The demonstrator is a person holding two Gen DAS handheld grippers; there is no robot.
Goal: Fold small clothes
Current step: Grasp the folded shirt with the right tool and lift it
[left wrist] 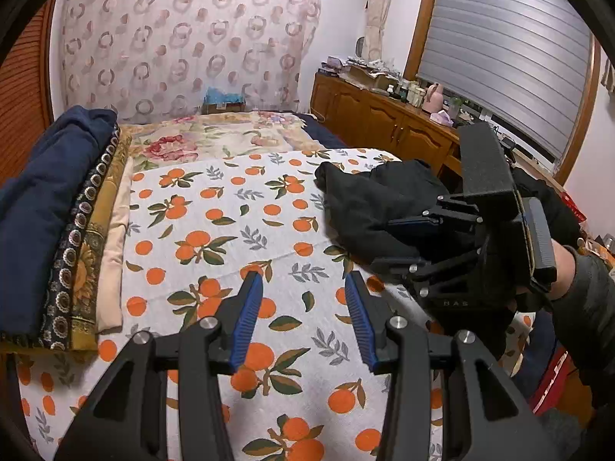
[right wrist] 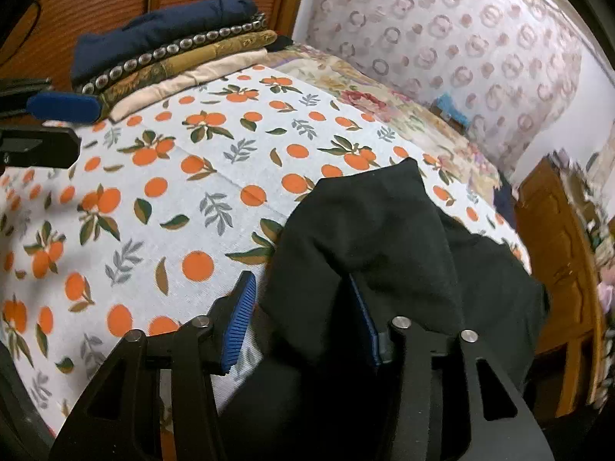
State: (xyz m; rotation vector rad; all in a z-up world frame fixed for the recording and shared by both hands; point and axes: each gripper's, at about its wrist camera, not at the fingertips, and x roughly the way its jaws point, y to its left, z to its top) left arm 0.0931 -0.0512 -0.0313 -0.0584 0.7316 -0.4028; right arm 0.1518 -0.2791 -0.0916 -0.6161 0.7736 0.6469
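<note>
**Black garment at the right edge of the orange-print bed**

A bed covered with a white quilted sheet printed with oranges and green leaves point(left wrist: 230, 230) fills the lower part of both views. Farther along it lies a cream bedspread with pink flowers point(left wrist: 215, 138), and behind that hangs a sheer curtain patterned with pale rings point(left wrist: 184, 38). A brown wooden cabinet with panelled doors point(left wrist: 380, 119) runs along the right wall, its top crowded with small items too blurred to tell apart, under a window closed by a grey slatted blind point(left wrist: 499, 57).

The crumpled black fabric garment point(right wrist: 384, 238) lies near the right edge of the orange-print sheet. The right gripper point(right wrist: 303, 319) reaches into its near edge: a fold of the cloth sits between the blue ribbed pads point(right wrist: 238, 322) and drapes over the right-hand one, while a gap shows beside the left-hand one, so the jaws are not clamped on it. The left gripper point(left wrist: 303, 319) hangs over bare sheet just beside the garment, its jaws apart and holding nothing.

At the left side of the bed a stack of folded textiles point(left wrist: 69, 230) rests on the sheet: navy on top, then a dark band with round medallions, gold brocade and pale cream. A person's dark-sleeved arm point(left wrist: 588, 299) holds the right tool, which blocks part of the garment in the left view
</note>
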